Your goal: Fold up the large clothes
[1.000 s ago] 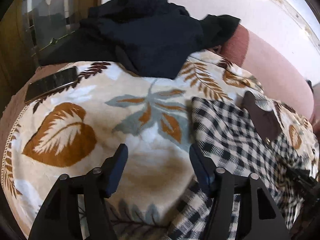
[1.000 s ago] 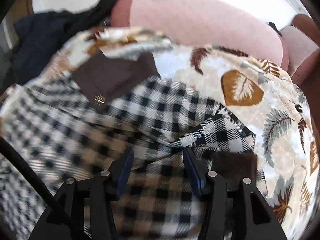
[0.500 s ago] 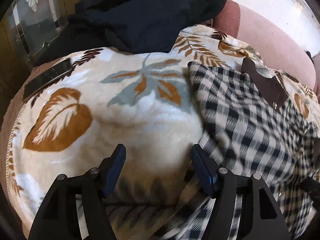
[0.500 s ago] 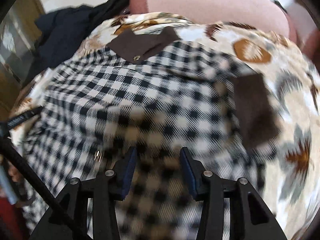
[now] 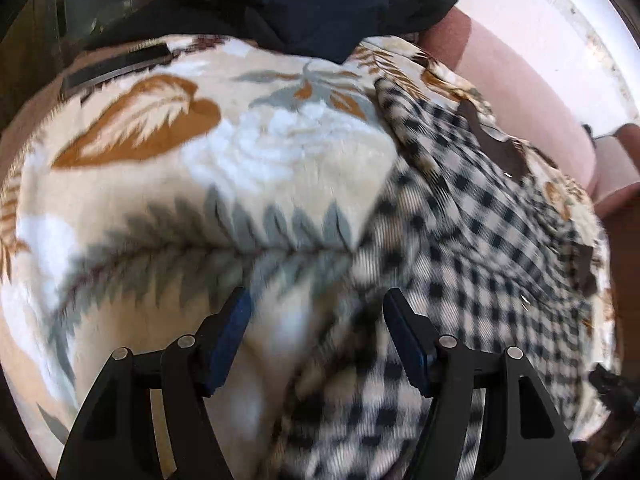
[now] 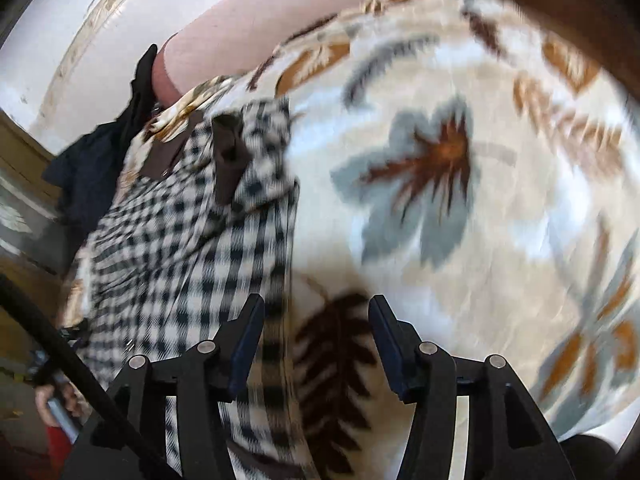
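Observation:
A black-and-white checked shirt (image 5: pixel 480 240) with brown patches (image 5: pixel 496 148) lies spread on a leaf-patterned blanket (image 5: pixel 200 180). My left gripper (image 5: pixel 316 300) hovers open over the shirt's left edge, with cloth below the gap and not pinched. In the right wrist view the shirt (image 6: pixel 192 220) fills the left side and the blanket (image 6: pixel 440 200) the right. My right gripper (image 6: pixel 316 304) hangs over the shirt's right edge, its jaws opening. The hem and blanket lie under the gap and the pads press on nothing.
A heap of dark clothes (image 5: pixel 300 4) lies at the blanket's far end, by the pink sofa back (image 5: pixel 520 80). A flat dark phone-like object (image 5: pixel 116 66) rests at the far left. A black cable (image 6: pixel 60 340) and a hand (image 6: pixel 48 400) show at lower left.
The left gripper slid nearer along the blanket, to the shirt's left edge. The right gripper swung from over the shirt's middle to its right edge and rolled; its jaws narrowed, then widened.

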